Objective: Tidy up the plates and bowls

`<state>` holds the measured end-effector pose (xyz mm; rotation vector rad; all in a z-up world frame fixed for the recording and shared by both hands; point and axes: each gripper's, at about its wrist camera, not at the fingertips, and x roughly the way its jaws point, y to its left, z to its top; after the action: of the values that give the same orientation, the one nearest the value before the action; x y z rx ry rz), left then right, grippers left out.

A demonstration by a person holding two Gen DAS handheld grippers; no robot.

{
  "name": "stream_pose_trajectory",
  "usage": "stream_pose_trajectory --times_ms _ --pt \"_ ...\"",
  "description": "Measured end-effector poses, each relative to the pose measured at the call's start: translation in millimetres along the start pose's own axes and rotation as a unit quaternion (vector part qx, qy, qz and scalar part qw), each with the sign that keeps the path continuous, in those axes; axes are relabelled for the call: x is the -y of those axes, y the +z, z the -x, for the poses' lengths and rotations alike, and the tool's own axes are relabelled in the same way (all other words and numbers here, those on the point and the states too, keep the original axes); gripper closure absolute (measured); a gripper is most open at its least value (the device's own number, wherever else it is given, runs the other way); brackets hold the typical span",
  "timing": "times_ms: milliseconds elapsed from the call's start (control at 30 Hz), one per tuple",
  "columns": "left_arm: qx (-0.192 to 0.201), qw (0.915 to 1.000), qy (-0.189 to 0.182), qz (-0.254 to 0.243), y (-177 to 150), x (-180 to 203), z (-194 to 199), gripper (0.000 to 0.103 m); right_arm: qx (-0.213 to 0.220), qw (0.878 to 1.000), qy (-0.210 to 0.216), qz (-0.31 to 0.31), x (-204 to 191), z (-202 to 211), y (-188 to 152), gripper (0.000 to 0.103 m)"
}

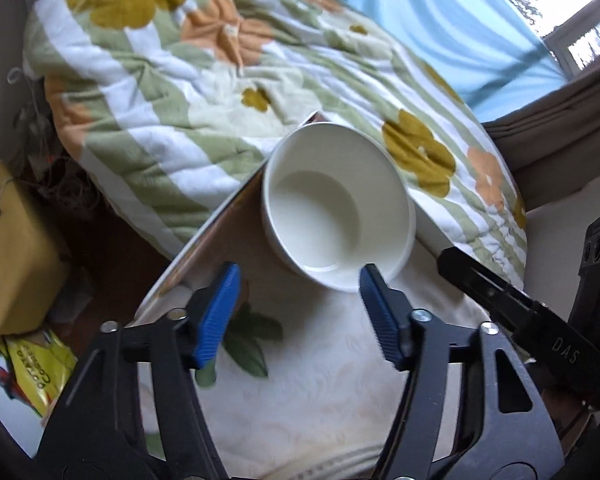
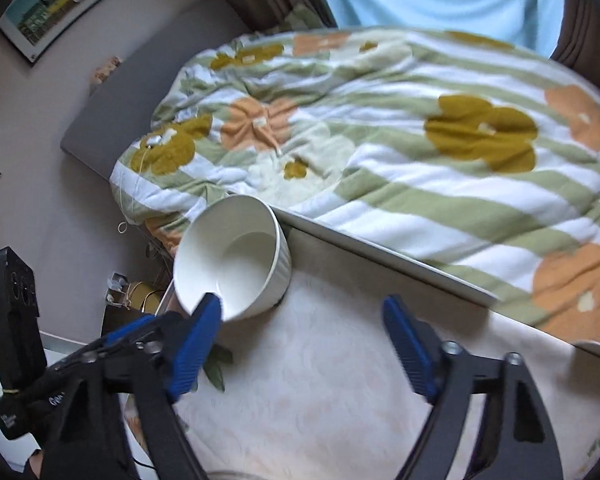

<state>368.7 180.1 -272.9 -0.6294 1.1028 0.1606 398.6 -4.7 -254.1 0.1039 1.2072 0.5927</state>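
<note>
A white bowl point(image 1: 336, 204) with a ribbed outside stands empty at the far corner of the table, on a cream cloth point(image 1: 320, 380). My left gripper point(image 1: 299, 270) hovers just short of the bowl's near rim. Its blue pads point(image 1: 216, 316) stand apart with nothing pressed between them. In the right wrist view the bowl point(image 2: 236, 256) lies ahead and to the left of my right gripper point(image 2: 302, 301), which is open over the cloth point(image 2: 340, 380); its left fingertip overlaps the bowl's rim in the picture. The left gripper point(image 2: 140, 332) shows at the lower left, held by a black-gloved hand point(image 2: 48, 404).
A bed with a floral green-striped quilt point(image 1: 172, 92) runs right behind the table's far edge point(image 2: 380, 248). Beside the table, on the left, are a yellow box point(image 1: 16, 264) and a snack packet point(image 1: 40, 368). A blue curtain point(image 1: 440, 28) hangs beyond the bed.
</note>
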Motion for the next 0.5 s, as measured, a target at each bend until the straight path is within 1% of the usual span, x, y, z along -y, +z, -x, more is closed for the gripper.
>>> stream_pose_trajectory --times_ms 33,100,133,200,267,333,400,467,500 --pt "-0.003 1.0000 -0.001 0.003 3 -3 -6 0.048 -0.007 1.000 0.007 -0.004 0 -9 3 0.033" --pt "-0.006 0.9999 -0.009 0.009 8 -7 -15 0.049 -0.015 1.000 0.013 -0.004 -1 -22 7 0.040" --pt "-0.005 0.9999 -0.010 0.011 10 -9 -19 0.051 -0.018 1.000 0.013 -0.003 -2 -28 9 0.041" --pt "-0.007 0.9999 -0.006 0.010 14 -11 -25 0.058 -0.026 1.000 0.011 0.000 -4 -38 12 0.044" --pt "-0.014 0.9998 -0.010 0.013 17 -14 -32 0.074 -0.029 0.999 0.014 -0.002 -3 -46 13 0.044" --pt "-0.015 0.9996 -0.017 0.019 18 -16 -35 0.077 -0.031 0.999 0.021 -0.003 -3 -52 15 0.053" --pt "-0.013 0.9997 -0.015 0.016 20 -16 -37 0.078 -0.035 0.999 0.026 -0.002 -3 -56 16 0.071" --pt "-0.012 0.9998 -0.011 0.011 21 -15 -37 0.078 -0.039 0.999 0.029 -0.001 -3 -61 18 0.077" --pt "-0.011 0.9999 -0.010 0.008 21 -14 -37 0.078 -0.038 0.999 0.038 -0.003 -3 -62 18 0.082"
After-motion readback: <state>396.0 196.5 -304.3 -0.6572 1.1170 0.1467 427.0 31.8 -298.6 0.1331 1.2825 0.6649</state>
